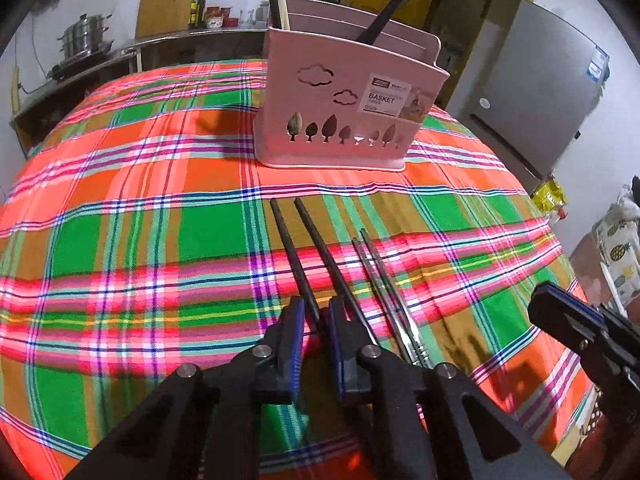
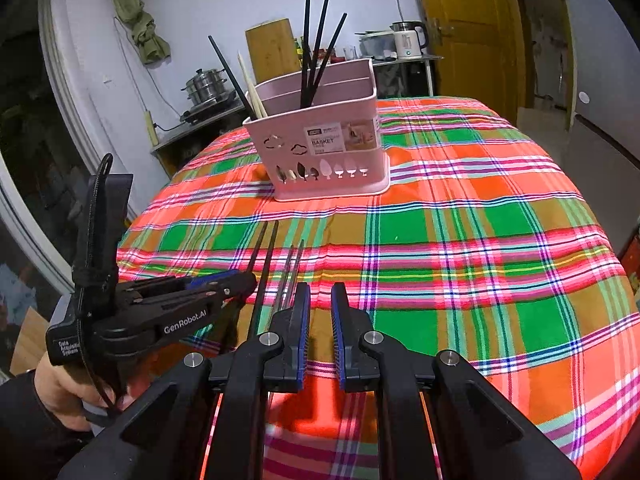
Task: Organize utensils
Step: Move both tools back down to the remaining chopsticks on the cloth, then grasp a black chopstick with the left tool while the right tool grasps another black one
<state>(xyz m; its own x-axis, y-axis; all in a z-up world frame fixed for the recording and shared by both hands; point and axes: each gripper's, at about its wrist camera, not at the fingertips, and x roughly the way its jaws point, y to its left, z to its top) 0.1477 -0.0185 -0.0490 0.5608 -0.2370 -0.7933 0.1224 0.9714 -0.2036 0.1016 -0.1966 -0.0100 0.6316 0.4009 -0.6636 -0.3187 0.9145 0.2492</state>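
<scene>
We see a big worktop (image 1: 120,240) under a bright checked cloth of orange, green and pink. Its near edge is cut off by our own tools.

On the far side stands a pink basket (image 1: 344,120) with cloud and tree holes. A sticker on it reads "BASKET"; the smaller words are too blurry to read. Dark chopsticks (image 2: 316,52) and a pale one stand up in it, tips hidden inside.

Nearer to us, two black chopsticks (image 1: 288,248) lie flat on the cloth, side by side, their long way pointing from us toward the basket. Just beside them on the right lie two silver chopsticks (image 1: 380,276), pointing the same way. The near ends of both pairs are hidden behind the left claw.

The left claw (image 1: 316,320) sits low over the black pair, its fingers almost pressed together. We cannot tell if it touches a stick. In the right view its side reads "GenRobot.AI", and a hand (image 2: 60,392) holds it.

The right claw (image 2: 320,308) hangs above bare cloth, nearly pressed together, pinching nothing.
</scene>
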